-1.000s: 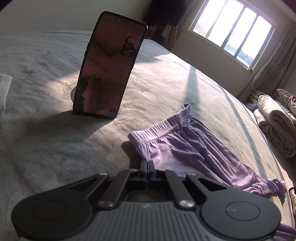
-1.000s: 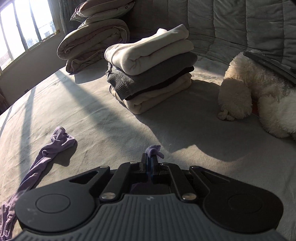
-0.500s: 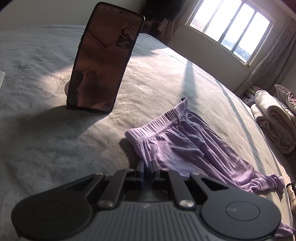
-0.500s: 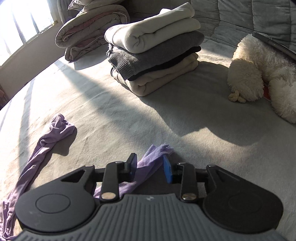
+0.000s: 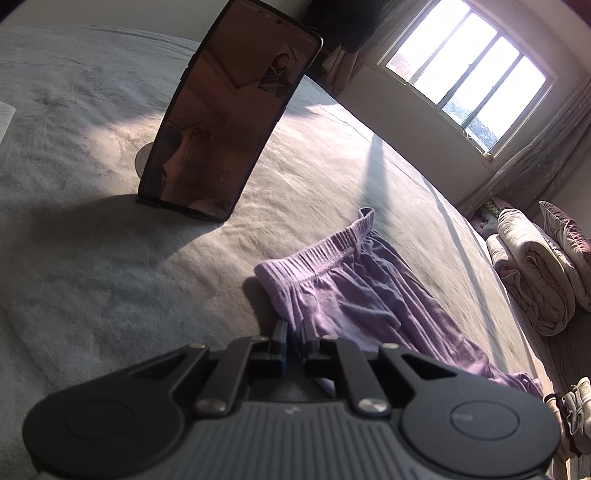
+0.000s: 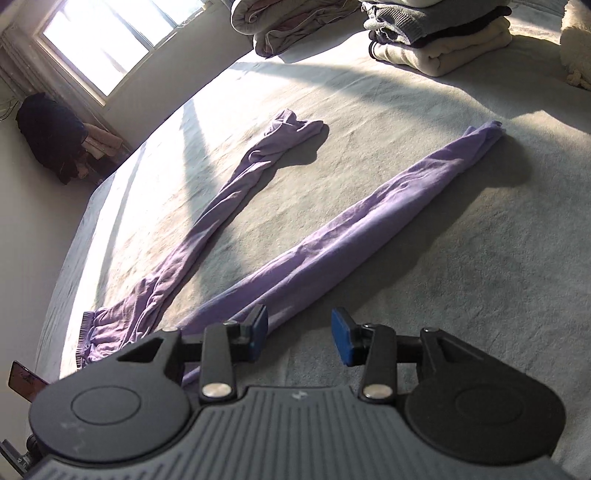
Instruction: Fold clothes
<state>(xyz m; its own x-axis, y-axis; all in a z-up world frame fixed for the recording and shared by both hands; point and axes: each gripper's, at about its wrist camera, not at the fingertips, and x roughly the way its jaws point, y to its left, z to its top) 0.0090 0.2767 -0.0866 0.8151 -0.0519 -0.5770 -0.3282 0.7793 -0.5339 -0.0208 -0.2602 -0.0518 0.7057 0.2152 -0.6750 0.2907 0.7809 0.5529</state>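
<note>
Purple trousers [image 5: 362,295] lie on the grey bed cover [image 5: 92,277], with the elastic waistband toward the phone. In the right wrist view the two legs [image 6: 354,221] spread apart in a V across the bed. My left gripper [image 5: 293,341] has its jaws a narrow gap apart at the near waist corner, with purple cloth between them. My right gripper [image 6: 299,326] is open and empty, held above the near leg, which runs under its left finger.
A phone [image 5: 225,118] stands upright on the bed behind the waistband. A stack of folded clothes [image 6: 439,33] and rolled quilts [image 6: 295,22] lie at the far side. The quilts also show in the left wrist view [image 5: 535,273]. A window [image 5: 465,70] lights the bed.
My right gripper opened, let go of the trouser leg end, then drew back and turned left. My left gripper's jaws parted slightly at the waistband corner.
</note>
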